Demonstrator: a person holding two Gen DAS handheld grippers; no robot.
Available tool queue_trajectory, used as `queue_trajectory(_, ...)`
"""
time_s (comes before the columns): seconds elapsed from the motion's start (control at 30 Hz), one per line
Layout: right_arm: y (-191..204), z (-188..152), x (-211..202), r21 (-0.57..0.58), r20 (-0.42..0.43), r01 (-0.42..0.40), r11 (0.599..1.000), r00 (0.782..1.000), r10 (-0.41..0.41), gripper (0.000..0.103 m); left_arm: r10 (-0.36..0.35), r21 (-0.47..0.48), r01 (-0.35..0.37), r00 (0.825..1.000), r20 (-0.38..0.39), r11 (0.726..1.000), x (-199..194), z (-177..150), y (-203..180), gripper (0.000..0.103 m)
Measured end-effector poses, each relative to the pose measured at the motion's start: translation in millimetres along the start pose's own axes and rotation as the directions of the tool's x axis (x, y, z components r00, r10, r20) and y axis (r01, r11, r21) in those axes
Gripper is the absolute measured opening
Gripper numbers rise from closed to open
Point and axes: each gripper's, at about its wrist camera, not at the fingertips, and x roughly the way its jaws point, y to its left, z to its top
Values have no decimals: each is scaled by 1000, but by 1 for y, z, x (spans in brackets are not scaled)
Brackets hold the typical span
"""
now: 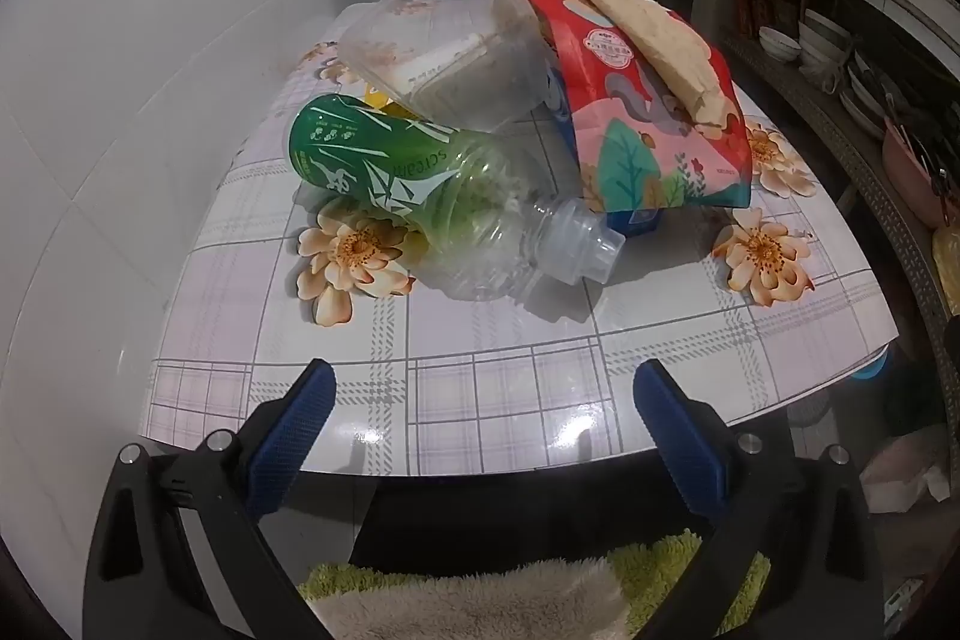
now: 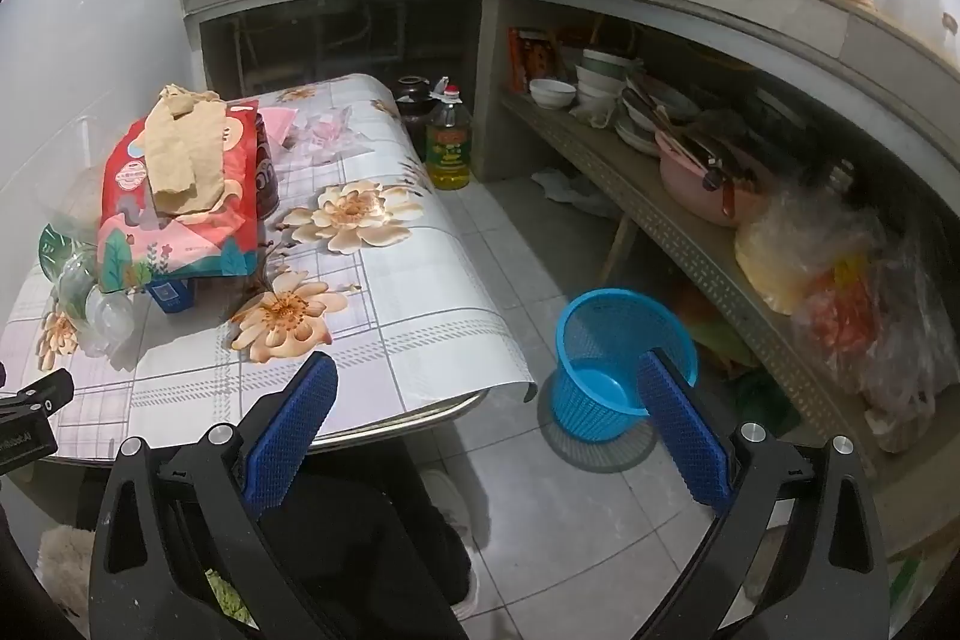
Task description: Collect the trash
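- Trash pile sits on the flower-print table (image 1: 492, 388): a green-labelled plastic bottle (image 1: 414, 178) lies on its side, mouth toward the table's near edge.
- A clear plastic container (image 1: 444, 40) leans tilted on the bottle, touching it.
- A red snack bag (image 1: 648, 124) lies just beside the container, with crumpled brown paper (image 1: 654, 40) on top.
- Left gripper (image 1: 483, 415) hovers above the table's near edge, jaws wide, empty.
- Right gripper (image 2: 486, 409) stands wide, empty, off the table's corner.
- Blue waste basket (image 2: 618, 340) stands on the floor beside the table.

Empty green-labelled bottle (image 1: 420, 196) lies sideways, clear tub (image 1: 444, 40) tilted against red bag (image 1: 648, 112).
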Motion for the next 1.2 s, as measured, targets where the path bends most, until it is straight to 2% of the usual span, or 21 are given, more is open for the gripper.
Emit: queue_trajectory(1.2,7,3,0,-5,8,0,1000,1000,0,95,-3,-2,3,1000,-7,1000,5,0,0,97)
